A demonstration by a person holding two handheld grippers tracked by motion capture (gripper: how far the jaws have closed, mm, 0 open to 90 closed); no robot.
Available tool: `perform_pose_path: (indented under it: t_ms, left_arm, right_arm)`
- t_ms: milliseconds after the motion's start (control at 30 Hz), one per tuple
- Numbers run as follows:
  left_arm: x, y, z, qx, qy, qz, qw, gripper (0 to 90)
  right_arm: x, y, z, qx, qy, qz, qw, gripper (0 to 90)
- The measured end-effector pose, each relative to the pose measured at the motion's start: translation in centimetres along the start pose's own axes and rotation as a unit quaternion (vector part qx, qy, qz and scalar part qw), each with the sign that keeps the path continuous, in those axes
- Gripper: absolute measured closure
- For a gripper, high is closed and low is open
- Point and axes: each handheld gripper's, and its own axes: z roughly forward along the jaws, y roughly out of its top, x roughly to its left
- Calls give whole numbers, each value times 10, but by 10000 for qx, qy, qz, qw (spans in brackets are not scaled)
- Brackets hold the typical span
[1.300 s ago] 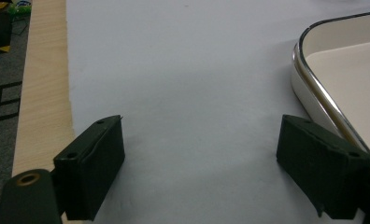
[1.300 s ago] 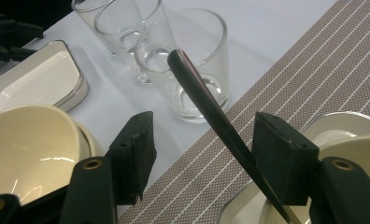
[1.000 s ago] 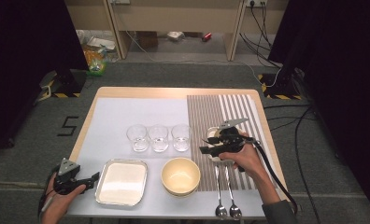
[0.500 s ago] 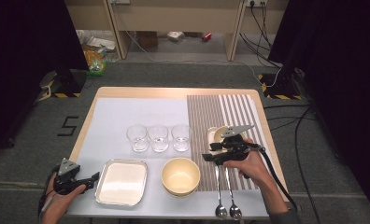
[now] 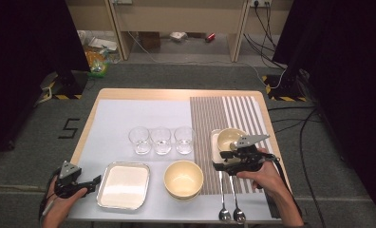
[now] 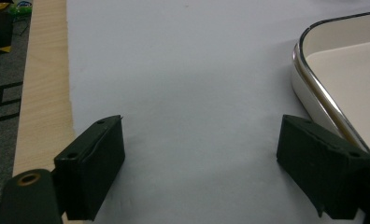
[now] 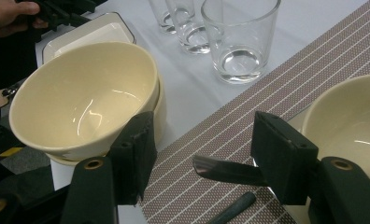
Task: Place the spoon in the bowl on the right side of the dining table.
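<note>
Two metal spoons [image 5: 222, 209] [image 5: 237, 211] lie side by side on the striped placemat [image 5: 224, 111], handles pointing away from me. My right gripper [image 5: 220, 166] hovers open over the far ends of those handles. In the right gripper view its jaws [image 7: 206, 140] stand wide apart with one spoon handle [image 7: 220, 170] between them and a second handle [image 7: 232, 207] nearer the camera. A cream bowl [image 5: 229, 138] rests on a small square plate just beyond it. At the table's near left corner my left gripper [image 5: 96, 180] is open and empty over the white mat [image 6: 183, 70].
A stacked cream bowl [image 5: 183, 179] stands left of the spoons, close to the right gripper's left jaw [image 7: 80, 98]. A white tray with a metal rim [image 5: 124, 185] [image 6: 342, 70] lies beside the left gripper. Three empty glasses [image 5: 161, 140] form a row mid-table.
My right gripper has drawn back from over the bowl on the plate toward me, ending above the spoon handles. The left gripper has stayed put.
</note>
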Motion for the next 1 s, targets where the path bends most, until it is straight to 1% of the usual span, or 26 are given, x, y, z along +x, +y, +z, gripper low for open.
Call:
perform_pose_path:
  t_ms: [33,133,200,233,267,333,400,567,633,767,867,967,1000]
  left_arm:
    - [0,0,0,0,-2,-1,10000,145]
    - [0,0,0,0,-3,1,10000,145]
    - [0,0,0,-25,1,-7,10000,145]
    - [1,0,0,-3,-23,-6,10000,145]
    - [1,0,0,2,-27,-8,10000,145]
    - [0,0,1,-45,1,-11,10000,145]
    - [1,0,0,11,-33,-4,10000,145]
    - [1,0,0,6,-46,-12,10000,145]
    - [1,0,0,7,-48,-12,10000,145]
    - [1,0,0,5,-48,-11,10000,145]
    - [1,0,0,1,-51,-12,10000,146]
    - [1,0,0,6,-48,-11,10000,145]
    - [1,0,0,6,-47,-11,10000,145]
  right_arm:
    - [1,-1,-1,-10,4,18,10000,407]
    - [1,-3,-4,72,-32,-51,10000,408]
    - [0,-4,-7,41,-31,13,10000,411]
    - [0,-5,-8,31,-50,-7,10000,411]
    - [0,-6,-9,40,-66,24,10000,411]
    - [-1,-7,-10,46,-75,36,10000,411]
    - [-1,-8,-11,54,-110,23,9999,412]
    - [-2,-10,-15,81,-101,-7,9999,410]
    - [-3,-11,-17,71,-114,49,9999,412]
    - [-5,-14,-21,82,-144,75,9998,411]
    - [-4,-15,-26,45,-177,105,9998,408]
    - [-4,-14,-31,-67,-216,142,9996,406]
    - [-4,-14,-33,-102,-264,143,9995,405]
